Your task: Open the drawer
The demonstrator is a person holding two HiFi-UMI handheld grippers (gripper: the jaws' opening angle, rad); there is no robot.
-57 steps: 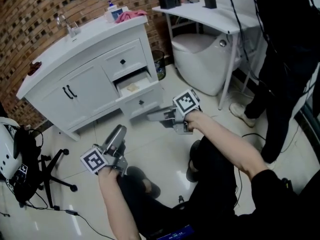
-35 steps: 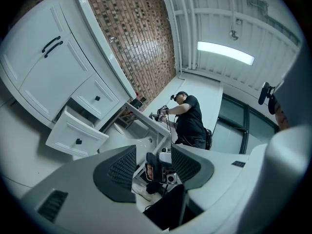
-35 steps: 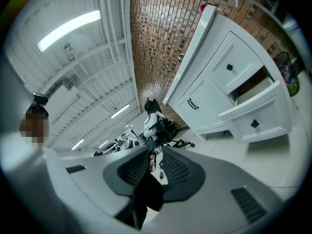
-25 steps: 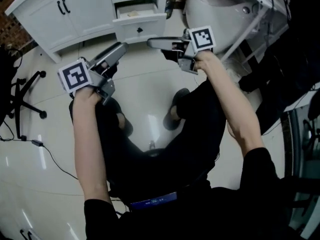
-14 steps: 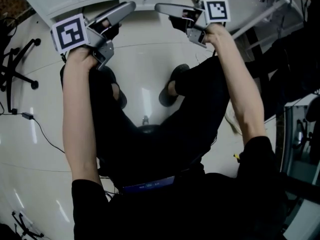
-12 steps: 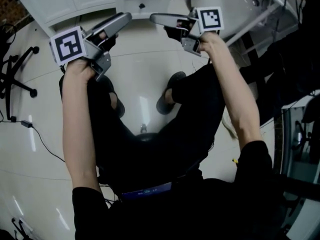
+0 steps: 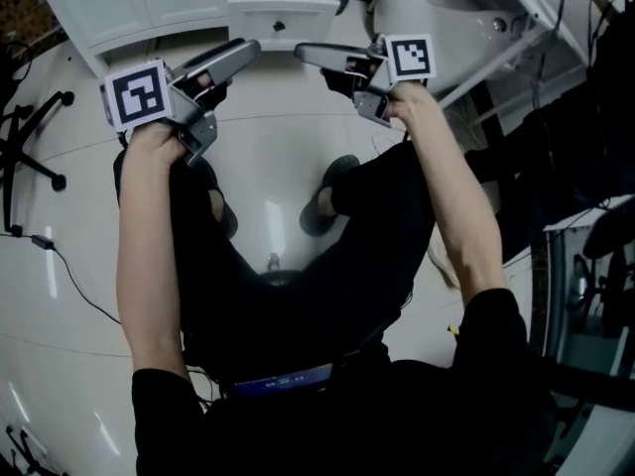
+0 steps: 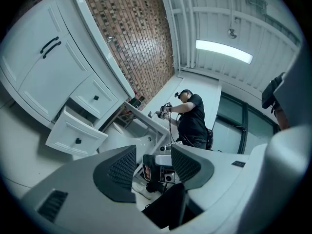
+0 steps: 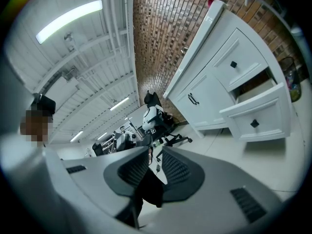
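before drawer (image 7: 283,10): left gripper (image 7: 246,48) jaws apart; right gripper (image 7: 304,54) narrower; both empty

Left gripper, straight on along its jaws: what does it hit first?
Likely the grey right gripper with its marker cube: the left gripper view shows it centred in the gap between the left gripper's open jaws. Depth is uncertain, so it might pass close by.

Ceiling strip lights (image 8: 224,51) glare off the glossy floor (image 7: 273,162); both gripper views bulge fisheye-fashion, edges perhaps slightly blurred.
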